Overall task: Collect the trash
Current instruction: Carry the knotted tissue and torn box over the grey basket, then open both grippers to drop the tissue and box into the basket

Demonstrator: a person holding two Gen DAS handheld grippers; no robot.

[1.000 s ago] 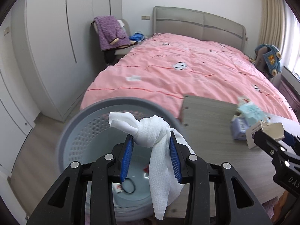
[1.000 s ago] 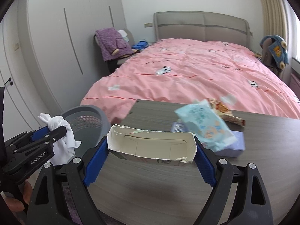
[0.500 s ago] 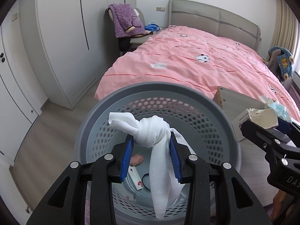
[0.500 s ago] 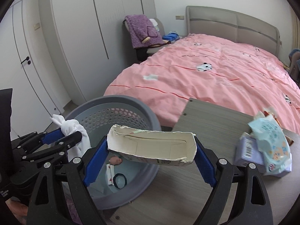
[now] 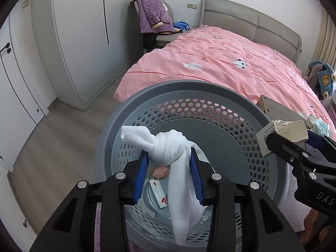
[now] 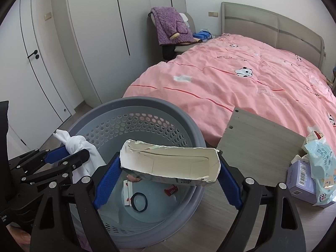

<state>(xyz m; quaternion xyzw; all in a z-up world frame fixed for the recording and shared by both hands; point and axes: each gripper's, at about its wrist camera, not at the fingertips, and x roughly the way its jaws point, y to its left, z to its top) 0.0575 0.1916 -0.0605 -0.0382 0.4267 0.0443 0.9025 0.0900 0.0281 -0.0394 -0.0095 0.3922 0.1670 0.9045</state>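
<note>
A grey perforated basket (image 5: 210, 88) (image 6: 184, 115) stands on the floor between the bed and the table. My left gripper (image 5: 169, 161) (image 6: 69, 157) is shut on a knotted white cloth (image 5: 178, 168) (image 6: 73, 142) and hangs over the basket's near side. My right gripper (image 6: 170, 168) (image 5: 294, 138) is shut on a torn, open cardboard box (image 6: 168, 163) (image 5: 287, 130), held by its two ends above the basket's right rim. At the basket's bottom lie a black hair tie (image 6: 139, 201), a red wrapper (image 6: 171, 190), a white card (image 5: 158, 193) and a small pink thing (image 5: 160, 172).
A wooden table (image 6: 256, 138) stands right of the basket, bearing a purple box (image 6: 300, 176) and a pale blue packet (image 6: 321, 168). A bed with a pink cover (image 5: 220, 63) lies behind. White wardrobes (image 5: 79, 42) line the left wall, with a chair and purple garment (image 5: 153, 14) beyond.
Both grippers have swung left from the table to over the basket, sinking a little, each keeping its load. The basket now fills the middle of both views.
</note>
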